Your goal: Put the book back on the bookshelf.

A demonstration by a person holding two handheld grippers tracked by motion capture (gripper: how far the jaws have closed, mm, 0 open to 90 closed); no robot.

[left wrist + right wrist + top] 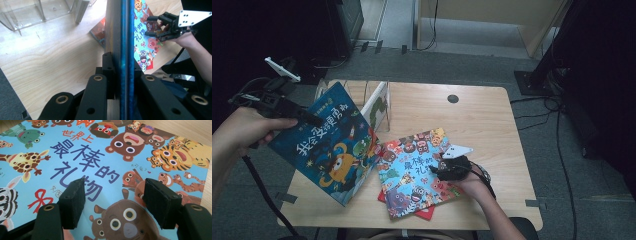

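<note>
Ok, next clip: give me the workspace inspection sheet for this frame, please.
Surface: light wooden table, bare at the far right.
Job's things: dark blue picture book lifted and tilted above the table's left side; light blue animal picture book lying flat on a red book.
Clutter: clear acrylic book stand at the far left, with one book standing in it.
Grippers: left claw shut on the dark blue picture book's edge; right claw open over the animal book's cover.
Cables: black cable trailing from the left claw; more on the floor at right.
Surroundings: grey carpet, dark equipment at both sides.
</note>
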